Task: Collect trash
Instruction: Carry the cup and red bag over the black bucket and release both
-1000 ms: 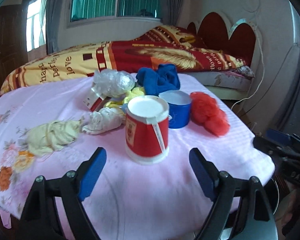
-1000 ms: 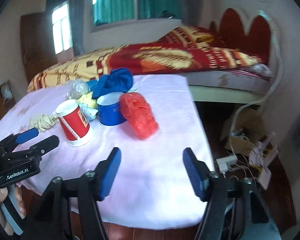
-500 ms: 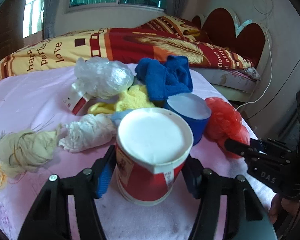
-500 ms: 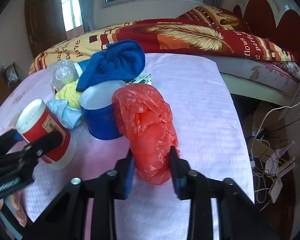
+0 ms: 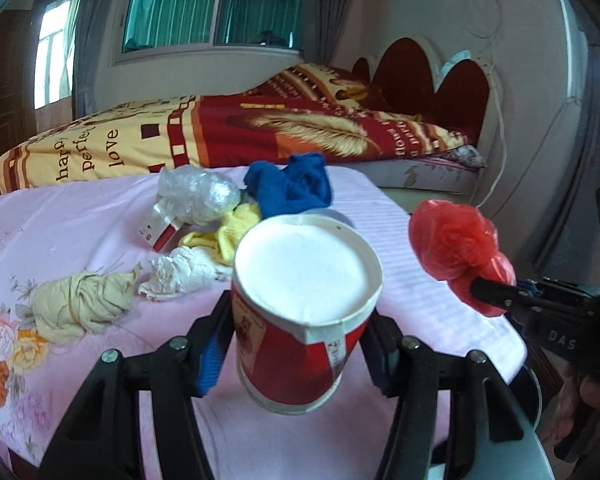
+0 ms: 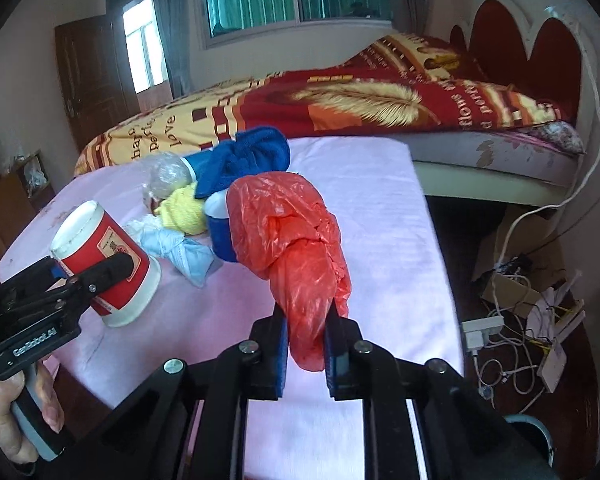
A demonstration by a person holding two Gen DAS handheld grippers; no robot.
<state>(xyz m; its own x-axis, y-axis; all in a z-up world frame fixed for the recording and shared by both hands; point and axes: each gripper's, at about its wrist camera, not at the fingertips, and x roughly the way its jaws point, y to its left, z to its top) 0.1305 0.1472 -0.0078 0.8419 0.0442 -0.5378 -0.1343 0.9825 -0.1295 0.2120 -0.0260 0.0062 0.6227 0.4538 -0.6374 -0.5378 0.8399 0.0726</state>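
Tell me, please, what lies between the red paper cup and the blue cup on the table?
A crumpled pale-blue wad lies between them, seen in the right wrist view.

You have a table under a pink cloth [image 5: 80,224] with flowers printed at its left edge. On it lie a cream rag [image 5: 80,306], a crumpled white wad [image 5: 180,274], a yellow cloth [image 5: 230,232], a clear plastic bundle [image 5: 198,196] beside a small red-and-white box [image 5: 158,232] — and behind them a blue towel [image 5: 290,186] and a blue cup [image 6: 220,236].
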